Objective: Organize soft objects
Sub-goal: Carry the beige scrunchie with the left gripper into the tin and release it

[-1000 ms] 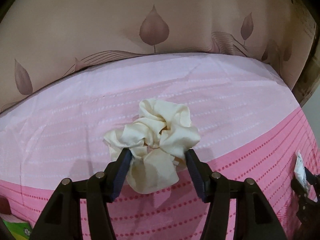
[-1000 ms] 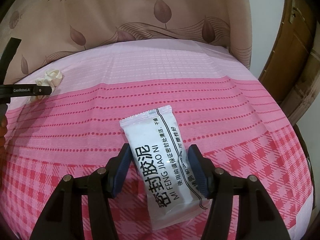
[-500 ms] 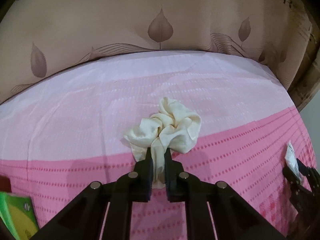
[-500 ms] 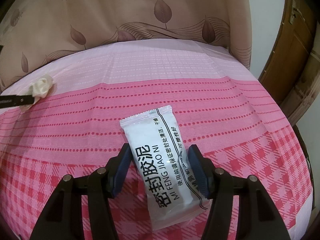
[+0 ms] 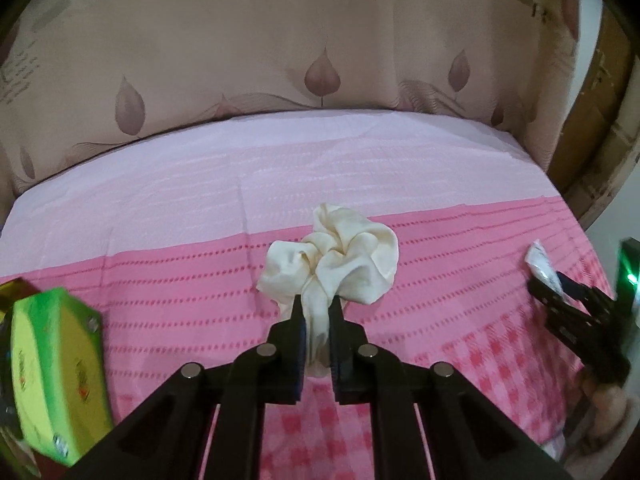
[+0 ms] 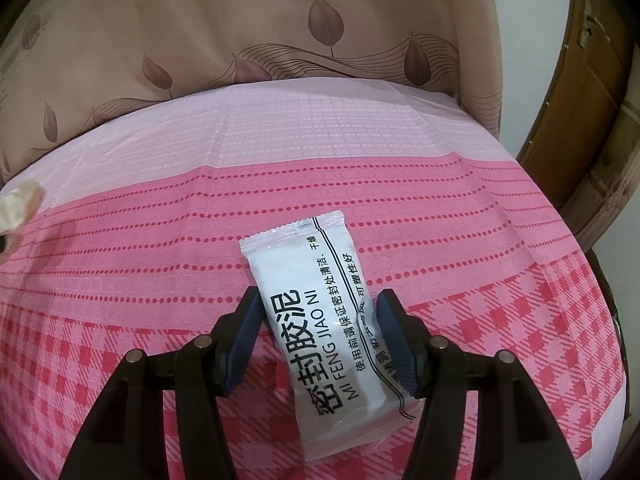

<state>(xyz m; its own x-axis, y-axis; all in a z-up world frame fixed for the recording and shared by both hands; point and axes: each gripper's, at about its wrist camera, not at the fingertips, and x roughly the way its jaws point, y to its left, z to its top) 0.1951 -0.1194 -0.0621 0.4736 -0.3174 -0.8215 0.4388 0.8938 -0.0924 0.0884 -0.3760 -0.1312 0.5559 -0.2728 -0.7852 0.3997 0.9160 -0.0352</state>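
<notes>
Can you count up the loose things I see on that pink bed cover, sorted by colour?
Cream: 1, the ruffled cream fabric scrunchie, pinched in the left claw.
White: 1, the white plastic packet with black lettering, between the right claw's pads.
Green and yellow: 1, a green-and-yellow box.
Total: 3

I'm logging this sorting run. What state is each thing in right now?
Scrunchie: pinched in the left gripper, bunched.
White packet: sealed, held between the right gripper fingers.
Green box: at the left edge, blurred, state unclear.
Door: shut.
</notes>
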